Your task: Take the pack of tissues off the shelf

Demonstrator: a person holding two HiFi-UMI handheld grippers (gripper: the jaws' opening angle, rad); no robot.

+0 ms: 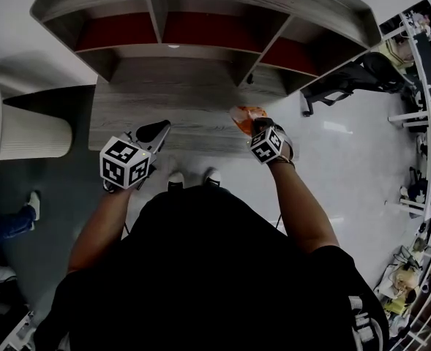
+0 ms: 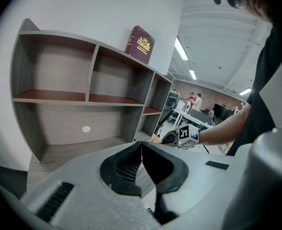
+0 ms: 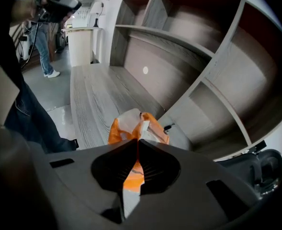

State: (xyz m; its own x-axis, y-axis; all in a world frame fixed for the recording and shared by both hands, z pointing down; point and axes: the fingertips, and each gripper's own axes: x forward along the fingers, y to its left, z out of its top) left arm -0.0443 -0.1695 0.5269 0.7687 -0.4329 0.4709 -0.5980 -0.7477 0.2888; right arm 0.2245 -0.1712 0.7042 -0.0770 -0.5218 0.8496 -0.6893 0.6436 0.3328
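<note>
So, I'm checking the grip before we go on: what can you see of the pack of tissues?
The pack of tissues is small and soft, in crinkled orange and white wrap. The right tongs are shut on its near edge, so it bunches and sticks out beyond them. It sits over the shelf's grey wood-grain bottom board; whether it touches the board is unclear.

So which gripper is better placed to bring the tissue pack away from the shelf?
Right. The right gripper is shut on the tissue pack over the low board; the left gripper is shut, empty, and off to the side.
</note>
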